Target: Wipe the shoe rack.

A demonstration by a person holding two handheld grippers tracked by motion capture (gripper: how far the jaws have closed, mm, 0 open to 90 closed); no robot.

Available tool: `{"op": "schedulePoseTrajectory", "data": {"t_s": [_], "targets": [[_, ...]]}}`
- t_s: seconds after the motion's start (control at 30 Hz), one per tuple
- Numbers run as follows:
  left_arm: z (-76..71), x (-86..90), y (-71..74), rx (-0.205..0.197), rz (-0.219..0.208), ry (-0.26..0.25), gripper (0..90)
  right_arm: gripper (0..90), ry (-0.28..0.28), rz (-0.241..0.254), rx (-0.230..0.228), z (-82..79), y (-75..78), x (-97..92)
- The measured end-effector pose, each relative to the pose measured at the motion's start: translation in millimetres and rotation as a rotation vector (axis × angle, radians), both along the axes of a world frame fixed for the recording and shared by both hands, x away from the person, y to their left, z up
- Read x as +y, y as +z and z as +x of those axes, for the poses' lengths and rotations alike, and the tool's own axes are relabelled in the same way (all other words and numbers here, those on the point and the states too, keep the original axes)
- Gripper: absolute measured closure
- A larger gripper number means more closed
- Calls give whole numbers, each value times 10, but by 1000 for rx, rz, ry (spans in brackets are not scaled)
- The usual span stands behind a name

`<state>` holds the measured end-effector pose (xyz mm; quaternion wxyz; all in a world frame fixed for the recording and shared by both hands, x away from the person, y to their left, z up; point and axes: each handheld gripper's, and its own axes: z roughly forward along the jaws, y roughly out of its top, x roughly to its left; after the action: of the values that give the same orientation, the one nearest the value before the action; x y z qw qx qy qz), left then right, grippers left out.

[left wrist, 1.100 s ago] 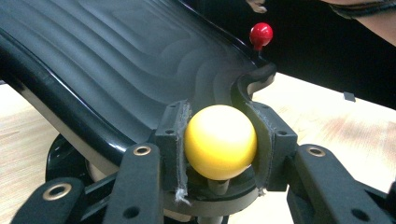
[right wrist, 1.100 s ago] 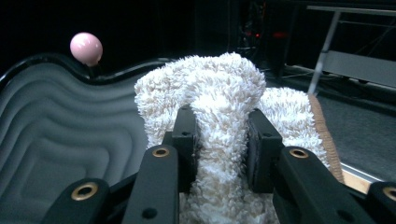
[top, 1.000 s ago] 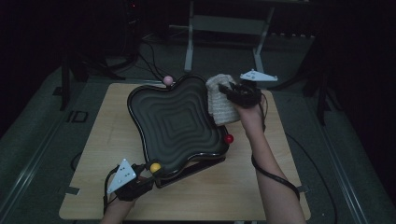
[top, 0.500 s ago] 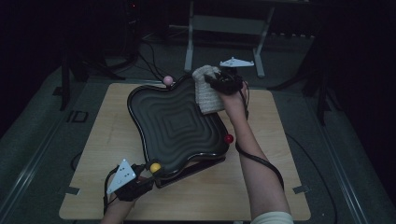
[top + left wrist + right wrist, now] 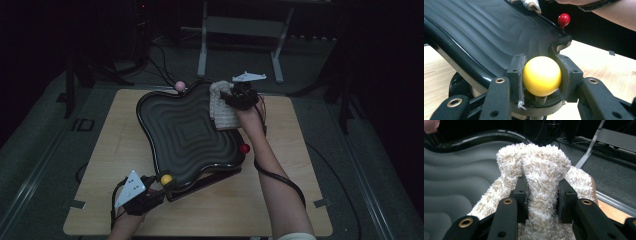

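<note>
Right gripper: my jaws pinch a bunched fold of the fluffy cream cloth, which lies over the far rim of the black wavy tray. Soft, light, compressible; best taken by a gathered fold.

Left gripper: clamped around the yellow knob at the tray's near corner on the desk. Tray looks rigid, glossy, likely slippery.

No legible writing.

Glossy black ridged plastic tray, fluffy cream cloth, matt pale wood table, shiny yellow knob
</note>
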<state>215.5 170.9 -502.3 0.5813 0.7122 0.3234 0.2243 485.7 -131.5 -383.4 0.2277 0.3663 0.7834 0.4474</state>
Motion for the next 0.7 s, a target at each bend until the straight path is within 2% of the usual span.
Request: {"op": "schedulePoseTrajectory", "data": {"t_s": [0.23,0.4,0.7], "targets": [[0,1,-2,-1,0,0,599,668,21,-12,1,-113,-63,-56],[0,1,-2,-1,0,1,599,664,39,-2,8,-185,-118,-113],[0,-3,-6,-3,-6,1,598,658,66,-28,6,-367,-212,-185]]}}
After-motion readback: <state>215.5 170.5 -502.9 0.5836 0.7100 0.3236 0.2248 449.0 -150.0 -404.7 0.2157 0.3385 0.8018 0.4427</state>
